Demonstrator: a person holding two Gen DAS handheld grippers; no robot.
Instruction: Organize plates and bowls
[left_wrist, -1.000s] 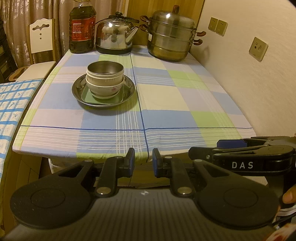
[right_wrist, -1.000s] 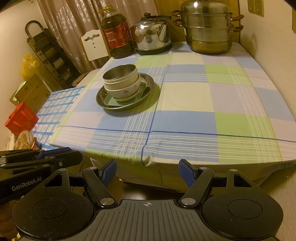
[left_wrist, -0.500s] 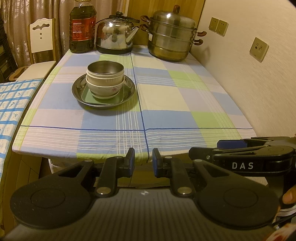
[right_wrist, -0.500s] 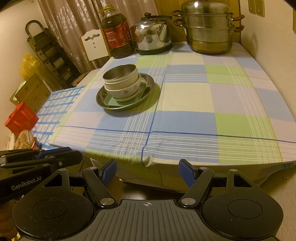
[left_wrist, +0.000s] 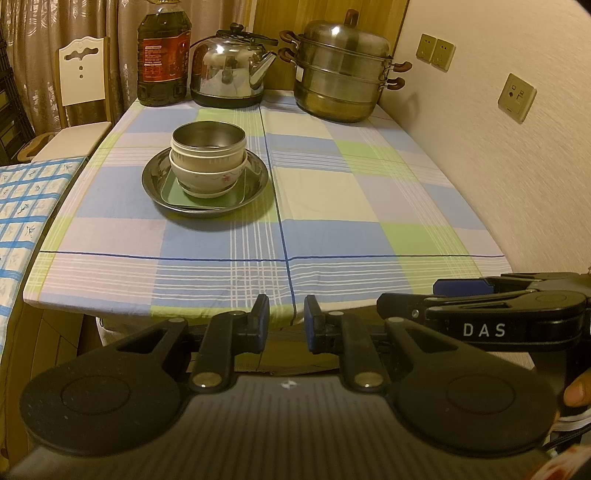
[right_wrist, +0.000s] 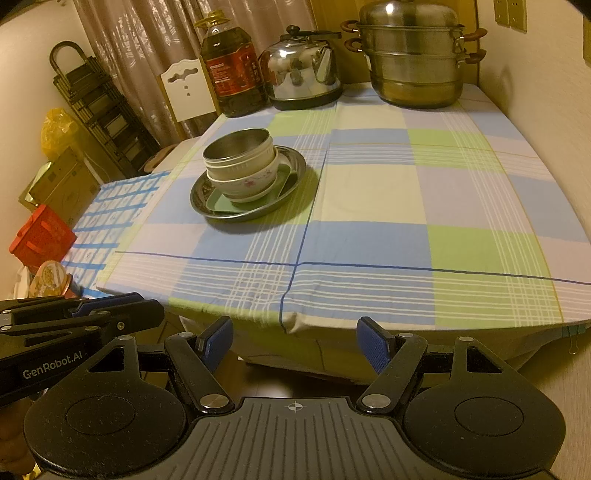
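Observation:
A steel bowl (left_wrist: 208, 142) sits nested in a white flowered bowl (left_wrist: 207, 181). Both rest on a green square plate (left_wrist: 173, 194) inside a round steel plate (left_wrist: 151, 181), left of the table's middle. The right wrist view shows the same stack: steel bowl (right_wrist: 236, 147), white bowl (right_wrist: 247, 182), green plate (right_wrist: 218, 203), steel plate (right_wrist: 295, 166). My left gripper (left_wrist: 286, 325) hangs before the table's near edge, far from the stack, its jaws a narrow gap apart with nothing between. My right gripper (right_wrist: 295, 341) is wide open and empty, also short of the table.
At the table's far end stand an oil bottle (left_wrist: 164, 55), a steel kettle (left_wrist: 229, 72) and a stacked steamer pot (left_wrist: 343, 74). A wall (left_wrist: 517, 166) runs along the right side. A white chair (left_wrist: 83, 77) and a blue-checked surface (left_wrist: 26, 206) lie to the left.

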